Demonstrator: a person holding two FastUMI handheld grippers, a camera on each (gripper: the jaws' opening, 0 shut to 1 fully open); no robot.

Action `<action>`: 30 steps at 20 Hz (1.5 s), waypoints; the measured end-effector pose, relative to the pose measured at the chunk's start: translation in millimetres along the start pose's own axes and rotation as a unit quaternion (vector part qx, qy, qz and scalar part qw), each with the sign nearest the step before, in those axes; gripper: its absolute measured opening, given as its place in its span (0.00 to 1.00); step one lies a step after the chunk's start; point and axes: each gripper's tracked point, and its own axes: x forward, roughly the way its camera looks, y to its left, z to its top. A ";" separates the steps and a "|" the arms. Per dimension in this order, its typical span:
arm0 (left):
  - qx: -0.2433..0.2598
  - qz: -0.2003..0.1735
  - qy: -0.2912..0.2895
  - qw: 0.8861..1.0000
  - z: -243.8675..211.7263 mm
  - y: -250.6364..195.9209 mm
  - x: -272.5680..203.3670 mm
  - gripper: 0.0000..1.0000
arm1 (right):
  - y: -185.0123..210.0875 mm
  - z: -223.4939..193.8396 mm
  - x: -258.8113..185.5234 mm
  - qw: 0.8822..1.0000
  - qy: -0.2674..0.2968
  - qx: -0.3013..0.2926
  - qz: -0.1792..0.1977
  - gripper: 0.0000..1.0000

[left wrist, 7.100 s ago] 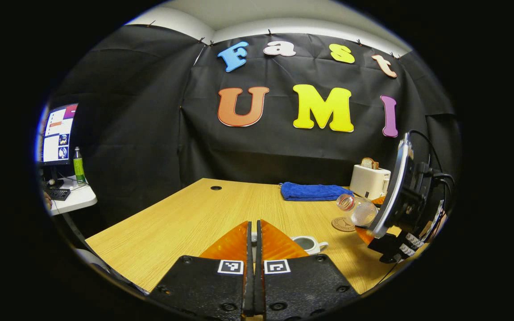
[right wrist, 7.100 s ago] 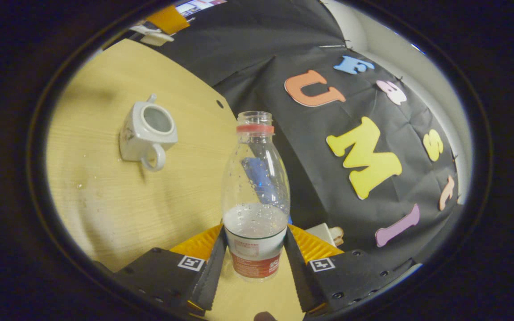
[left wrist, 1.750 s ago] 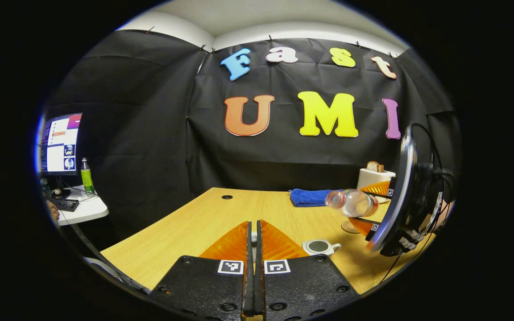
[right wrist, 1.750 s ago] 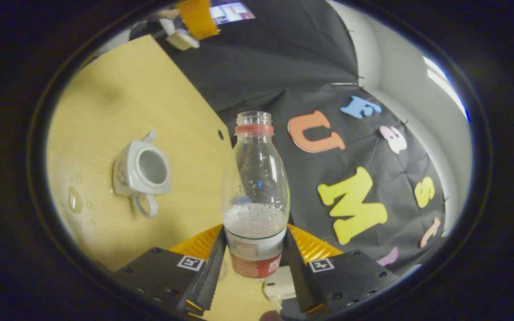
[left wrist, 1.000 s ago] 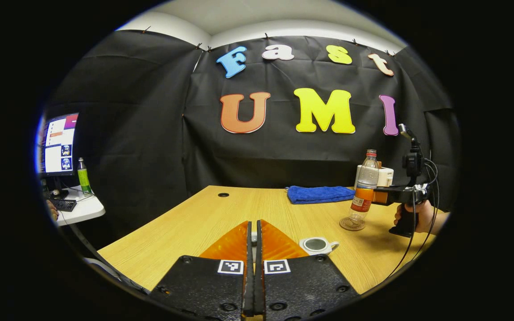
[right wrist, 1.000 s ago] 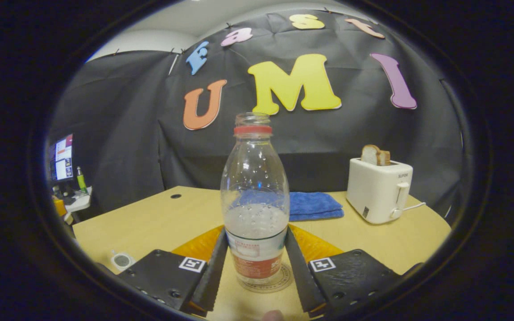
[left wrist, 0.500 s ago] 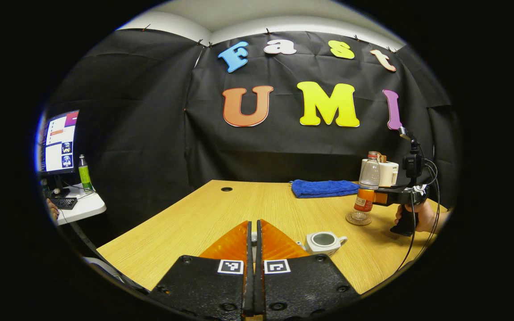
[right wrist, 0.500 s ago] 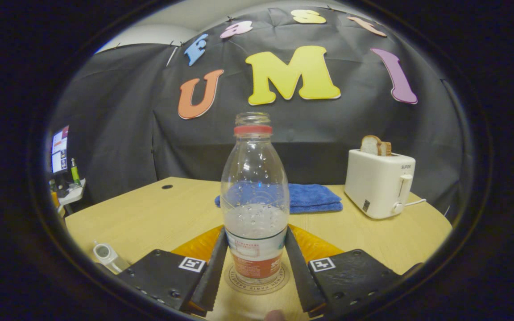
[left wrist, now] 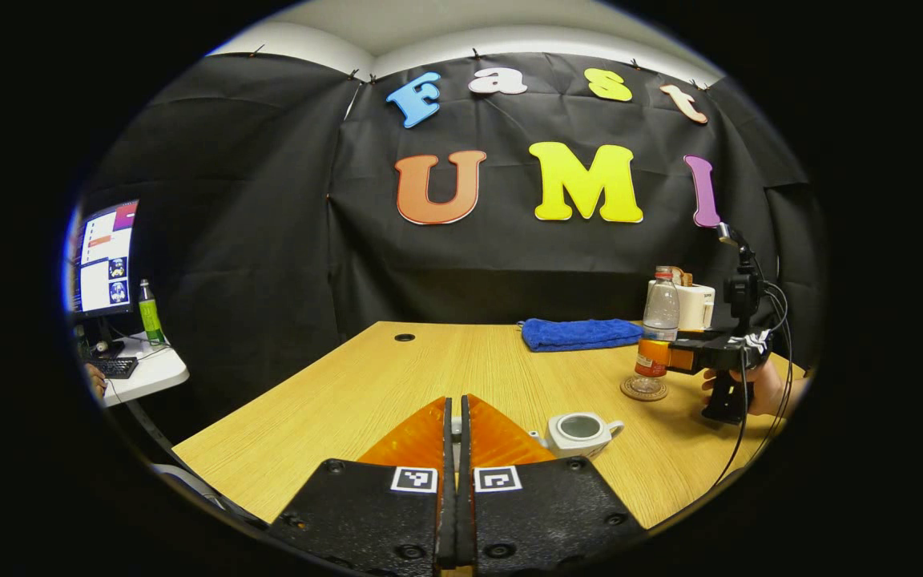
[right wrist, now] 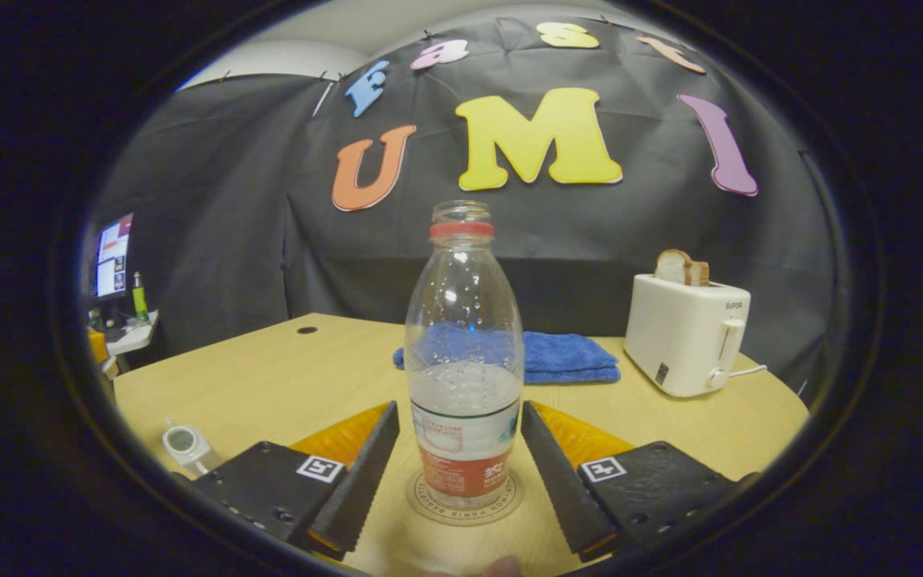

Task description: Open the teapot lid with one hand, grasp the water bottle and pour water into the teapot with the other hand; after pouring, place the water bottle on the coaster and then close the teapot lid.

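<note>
While the left gripper point(left wrist: 453, 417) jaws stay closed, the right gripper point(right wrist: 460, 441) jaws flank the water bottle point(right wrist: 463, 353) without touching

From my left gripper point(left wrist: 452, 449) I can't make out the lid, the fingers are pressed together and whatever sits between them is hidden. The teapot point(left wrist: 582, 433) has its bottom edge cut off behind that gripper. In the right gripper view the teapot is tiny at the rim, too small for detail. The towel point(right wrist: 562, 357) is half hidden behind the bottle point(right wrist: 463, 361). The coaster point(right wrist: 465, 497) print is unreadable.
</note>
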 end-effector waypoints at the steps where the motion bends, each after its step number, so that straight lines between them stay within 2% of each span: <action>1: 0.000 0.000 0.001 1.000 -0.4 -0.3 -0.1 0.03 | 0.0 -0.7 -1.0 1.000 0.000 -0.002 -0.001 0.94; 7: 0.000 0.000 -0.003 1.000 0.9 -3.7 0.3 0.03 | -0.2 0.9 -19.1 1.000 0.001 0.014 -0.003 0.94; 11: 0.002 -0.006 -0.011 1.000 6.2 -15.5 -0.6 0.03 | -7.5 -7.9 -56.9 0.999 0.003 0.045 -0.003 0.94; 15: -0.011 -0.033 -0.010 0.999 6.4 -44.3 4.8 0.03 | -29.4 3.7 -107.5 0.998 -0.021 0.047 -0.032 0.93; 18: -0.011 -0.064 -0.008 0.998 11.9 -74.4 8.7 0.03 | -38.6 22.7 -145.1 0.997 -0.057 0.025 -0.056 0.95; 21: -0.007 -0.079 -0.014 0.997 16.5 -94.0 17.1 0.03 | -44.2 30.0 -176.6 0.994 -0.080 0.009 -0.071 0.93; 25: -0.001 -0.087 -0.010 0.996 11.1 -111.4 30.4 0.03 | -55.5 28.3 -200.3 0.992 -0.093 0.000 -0.090 0.93; 30: -0.002 -0.084 0.002 0.996 -6.2 -118.0 46.8 0.03 | -74.2 5.8 -205.5 0.991 -0.073 0.019 -0.107 0.95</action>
